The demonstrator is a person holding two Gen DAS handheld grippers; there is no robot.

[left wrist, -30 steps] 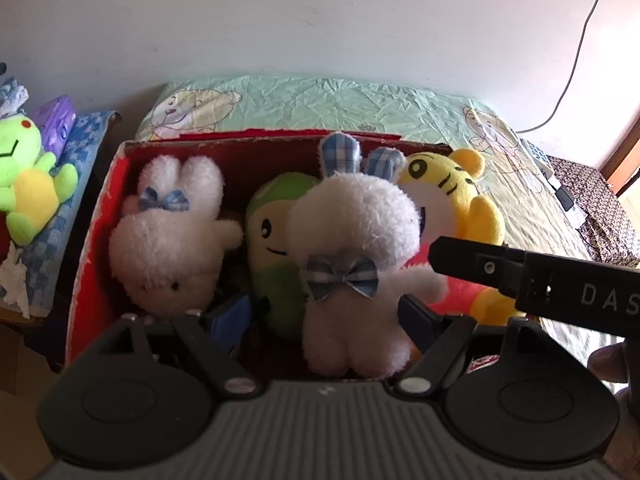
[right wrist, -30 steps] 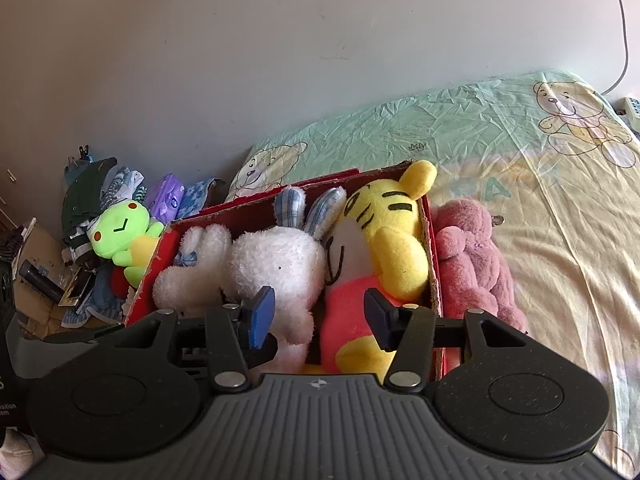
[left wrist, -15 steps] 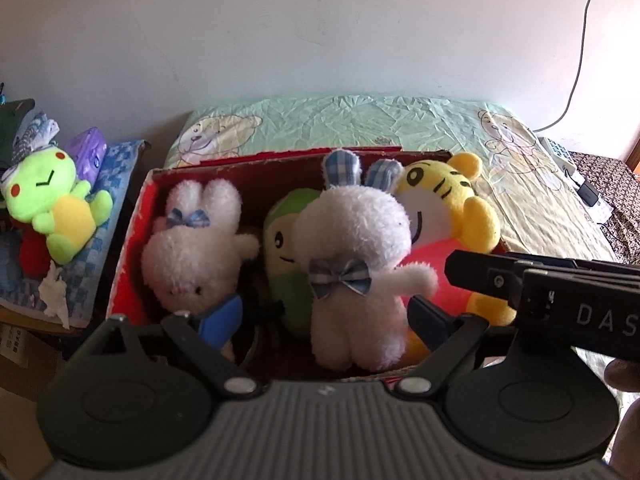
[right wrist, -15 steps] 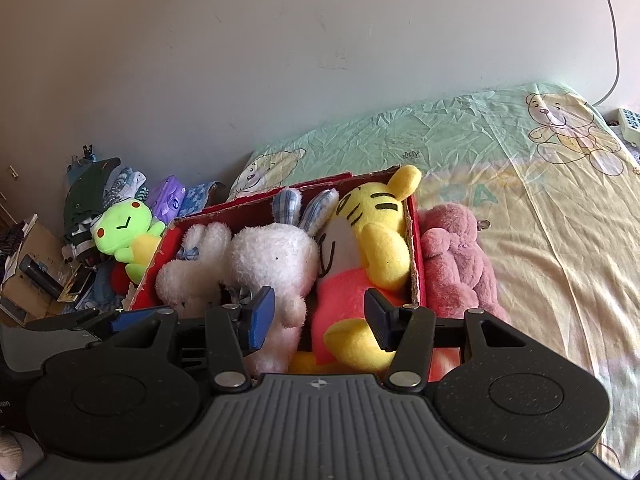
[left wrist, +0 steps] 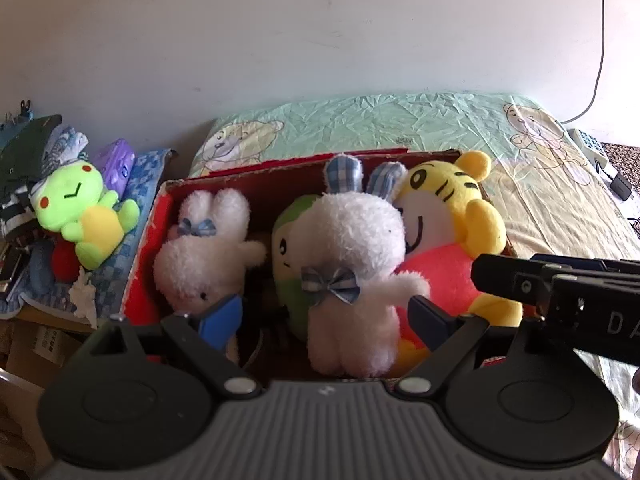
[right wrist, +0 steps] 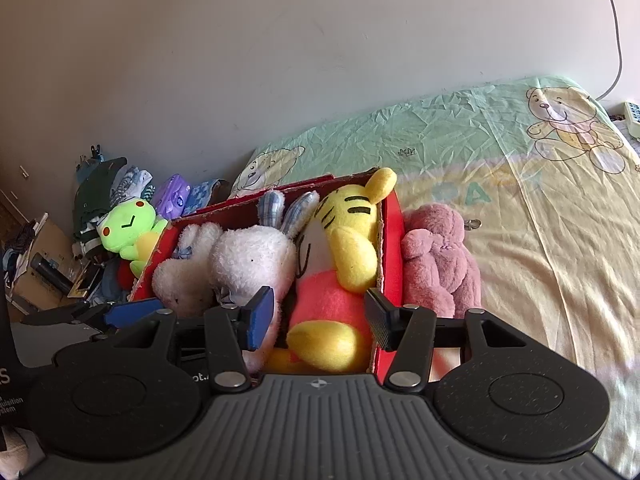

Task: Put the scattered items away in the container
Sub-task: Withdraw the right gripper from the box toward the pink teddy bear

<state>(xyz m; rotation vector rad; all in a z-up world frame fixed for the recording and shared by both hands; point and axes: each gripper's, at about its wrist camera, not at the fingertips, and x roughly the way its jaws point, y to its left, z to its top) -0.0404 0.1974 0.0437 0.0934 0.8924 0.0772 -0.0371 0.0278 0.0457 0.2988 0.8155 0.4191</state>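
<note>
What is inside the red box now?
Inside the red box: a small white rabbit, a green toy, a bigger white rabbit, a yellow tiger. Its bottom is covered.

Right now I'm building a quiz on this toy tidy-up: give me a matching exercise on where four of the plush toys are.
Toys:
1. yellow tiger
2. pink plush
3. green frog
4. small white bunny

Places:
A. on the bed, against the outside of the red box
B. off the bed, on the clutter pile
C. in the box, left end
D. in the box, right end

Pairs: 1-D, 2-A, 3-B, 4-C
</note>
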